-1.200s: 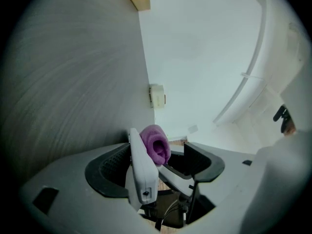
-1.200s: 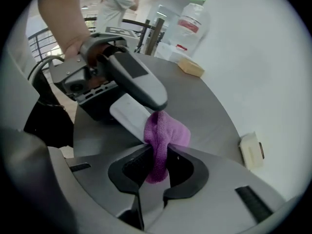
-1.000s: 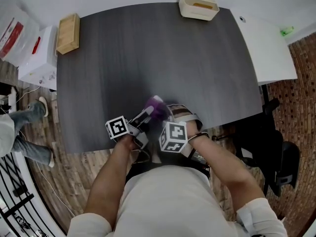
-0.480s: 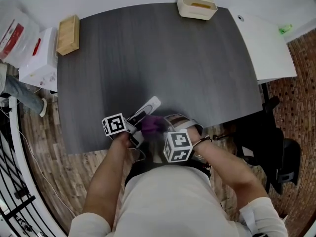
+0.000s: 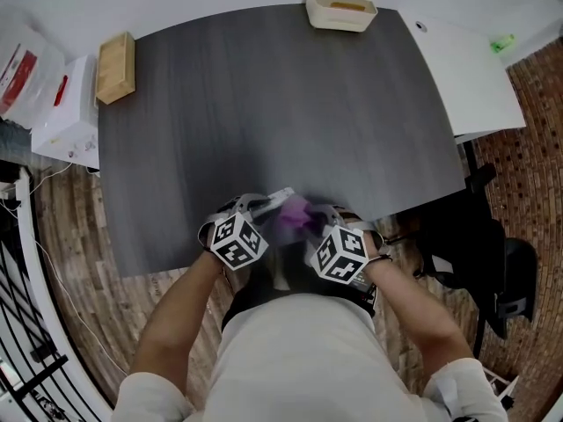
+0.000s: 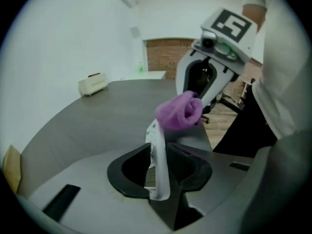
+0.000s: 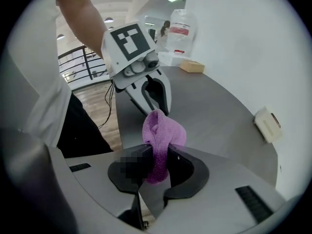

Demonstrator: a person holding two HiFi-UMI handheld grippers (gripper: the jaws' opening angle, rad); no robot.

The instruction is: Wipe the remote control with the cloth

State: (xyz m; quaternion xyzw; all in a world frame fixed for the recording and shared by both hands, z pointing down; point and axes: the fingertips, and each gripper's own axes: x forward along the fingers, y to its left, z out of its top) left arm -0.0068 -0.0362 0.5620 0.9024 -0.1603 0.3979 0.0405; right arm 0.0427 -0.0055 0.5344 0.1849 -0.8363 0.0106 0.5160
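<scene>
Left gripper (image 6: pixel 158 145) is being clenched on the remote (image 6: pixel 155 133), which is being held edge-on and upright between the two jaws, its white body rising above them at the centre of the left gripper view. Right gripper (image 7: pixel 159 147) is being clenched on the cloth (image 7: pixel 163 130): a purple fold is being pinched between its jaws, and a rounded bunch is bulging out above them.

In the left gripper view, the bunch is being held against the top end of the remote, just right of centre, and the two seem to be touching. In the head view, both grippers are being held close together at the lower middle of the frame, their marker cubes side by side and their jaws angled toward each other. Remote and cloth are being held between the cubes there, over the near edge of the dark table (image 5: pixel 264 104); this spot is blurred, so the contact cannot be judged from above.

A wooden block (image 5: pixel 116 64) is being carried by the table at its upper left corner. A cream tray (image 5: pixel 341 9) is being carried at the far edge, top centre, well apart from the grippers.
</scene>
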